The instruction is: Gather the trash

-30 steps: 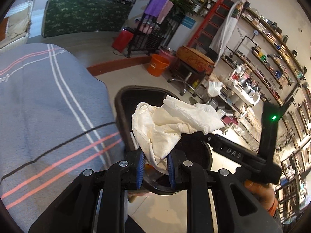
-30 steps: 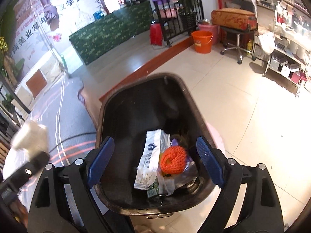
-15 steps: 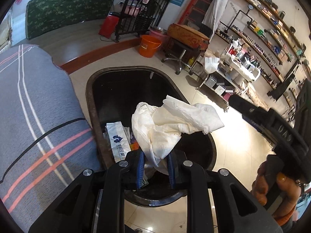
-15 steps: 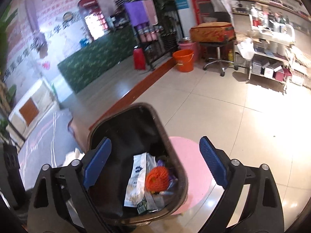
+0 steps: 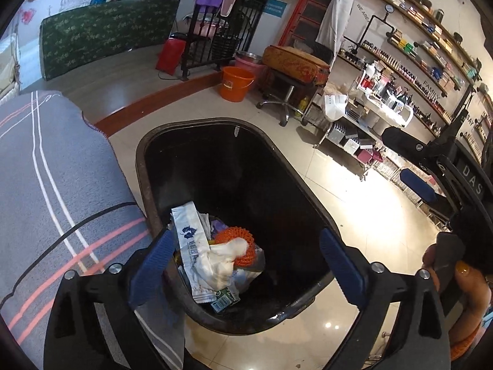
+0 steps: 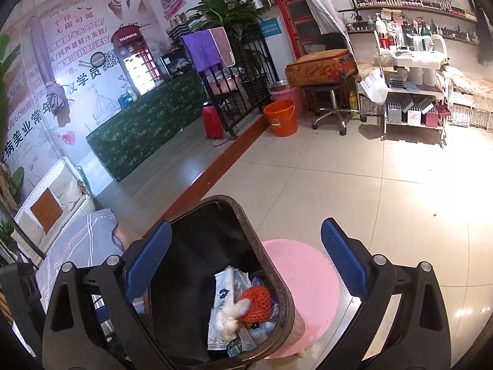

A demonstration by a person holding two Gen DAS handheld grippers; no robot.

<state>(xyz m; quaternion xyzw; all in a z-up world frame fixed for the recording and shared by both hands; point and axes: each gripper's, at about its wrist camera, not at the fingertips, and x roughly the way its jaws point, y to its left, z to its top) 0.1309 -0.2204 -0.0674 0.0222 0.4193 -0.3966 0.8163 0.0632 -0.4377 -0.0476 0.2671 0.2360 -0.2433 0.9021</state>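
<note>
Your left gripper [image 5: 246,262] is springing wide open above the black oval plastic bin [image 5: 311,206], nothing between its blue pads. The crumpled white tissue [image 5: 220,263] lies inside, on the orange foam net [image 5: 243,243] beside the long white wrapper [image 5: 191,246]. Your right gripper [image 6: 246,259] is also opening, empty, over the bin's right side.

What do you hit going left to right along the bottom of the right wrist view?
Grey striped blanket → black plastic trash bin → white printed wrapper → orange mesh net → round pink mat.
</note>
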